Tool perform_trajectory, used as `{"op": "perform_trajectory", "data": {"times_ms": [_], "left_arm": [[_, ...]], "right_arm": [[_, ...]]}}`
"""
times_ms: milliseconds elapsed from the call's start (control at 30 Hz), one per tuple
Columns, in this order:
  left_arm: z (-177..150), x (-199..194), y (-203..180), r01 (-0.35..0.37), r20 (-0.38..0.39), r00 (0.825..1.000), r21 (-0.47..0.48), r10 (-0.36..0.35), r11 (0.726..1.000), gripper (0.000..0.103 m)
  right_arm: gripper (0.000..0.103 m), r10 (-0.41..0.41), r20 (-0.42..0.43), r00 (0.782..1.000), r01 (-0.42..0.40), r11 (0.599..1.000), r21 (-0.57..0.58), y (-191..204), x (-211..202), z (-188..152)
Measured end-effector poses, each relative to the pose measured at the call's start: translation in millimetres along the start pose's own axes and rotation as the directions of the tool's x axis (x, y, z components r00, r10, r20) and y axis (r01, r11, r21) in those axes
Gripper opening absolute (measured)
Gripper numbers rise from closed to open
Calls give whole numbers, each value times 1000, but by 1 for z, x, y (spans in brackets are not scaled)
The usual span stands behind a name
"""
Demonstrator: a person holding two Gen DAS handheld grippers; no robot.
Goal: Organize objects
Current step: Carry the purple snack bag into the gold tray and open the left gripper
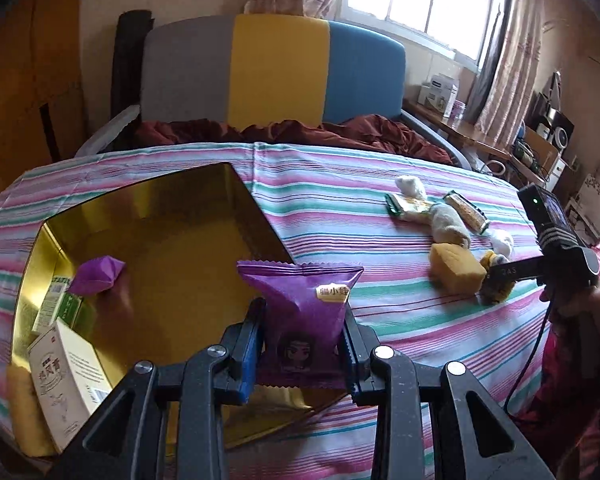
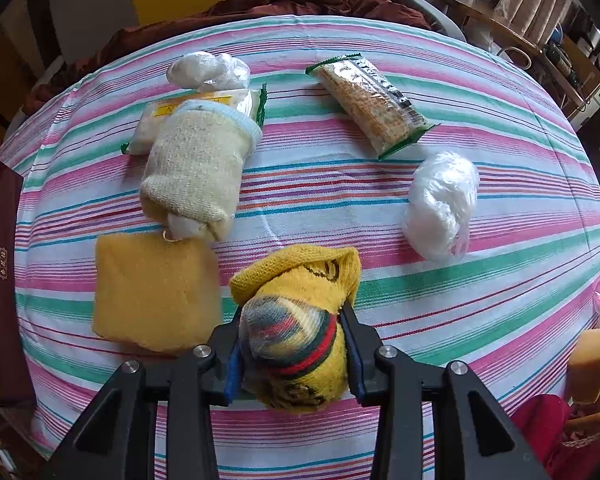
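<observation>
My left gripper [image 1: 302, 334] is shut on a purple snack packet [image 1: 306, 304] and holds it at the near right corner of an open gold tin box [image 1: 236, 200]. The box holds a white medicine carton [image 1: 66, 376] and a green carton [image 1: 58, 300]; its wall mirrors the packet. My right gripper [image 2: 292, 340] is shut on a rolled yellow sock [image 2: 300, 320] on the striped cloth; it also shows in the left wrist view [image 1: 496, 280]. Around the sock lie a yellow sponge [image 2: 154, 290], a beige rolled sock [image 2: 198, 168], a cracker packet [image 2: 370, 104] and a white plastic bag [image 2: 440, 206].
A second white bag [image 2: 208, 70] and a yellow-label packet [image 2: 156, 118] lie behind the beige sock. The box's dark lid [image 2: 0, 280] is at the left edge. A red quilt [image 1: 300, 132] and headboard [image 1: 276, 68] lie beyond the cloth. A cluttered desk [image 1: 480, 136] stands far right.
</observation>
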State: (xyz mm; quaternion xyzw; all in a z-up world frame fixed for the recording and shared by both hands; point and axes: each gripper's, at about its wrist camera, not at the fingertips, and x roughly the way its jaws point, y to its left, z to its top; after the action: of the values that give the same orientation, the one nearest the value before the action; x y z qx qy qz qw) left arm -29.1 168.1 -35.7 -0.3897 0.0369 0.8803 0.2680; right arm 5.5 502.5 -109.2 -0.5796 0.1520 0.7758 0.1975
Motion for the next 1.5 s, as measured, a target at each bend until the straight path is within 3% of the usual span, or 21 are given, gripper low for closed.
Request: {"op": "perform_trajectory", "data": {"times_ms": [433, 733, 1200, 1333, 1500], "left_arm": [[6, -14, 123, -117, -36, 993, -245, 112, 962, 34], [34, 3, 166, -218, -76, 975, -212, 207, 953, 34], [69, 82, 216, -324, -205, 934, -140, 292, 936, 37], [70, 76, 219, -324, -186, 938, -171, 292, 930, 47], [66, 47, 214, -319, -128, 946, -192, 298, 928, 48]], "right_arm": [[40, -18, 4, 1000, 18, 1000, -20, -2, 2, 1], [40, -24, 4, 1000, 24, 999, -25, 3, -1, -1], [41, -25, 5, 1000, 25, 999, -26, 3, 1, 0], [41, -25, 5, 1000, 25, 999, -27, 4, 1, 1], [41, -26, 6, 1000, 26, 999, -28, 4, 2, 1]]}}
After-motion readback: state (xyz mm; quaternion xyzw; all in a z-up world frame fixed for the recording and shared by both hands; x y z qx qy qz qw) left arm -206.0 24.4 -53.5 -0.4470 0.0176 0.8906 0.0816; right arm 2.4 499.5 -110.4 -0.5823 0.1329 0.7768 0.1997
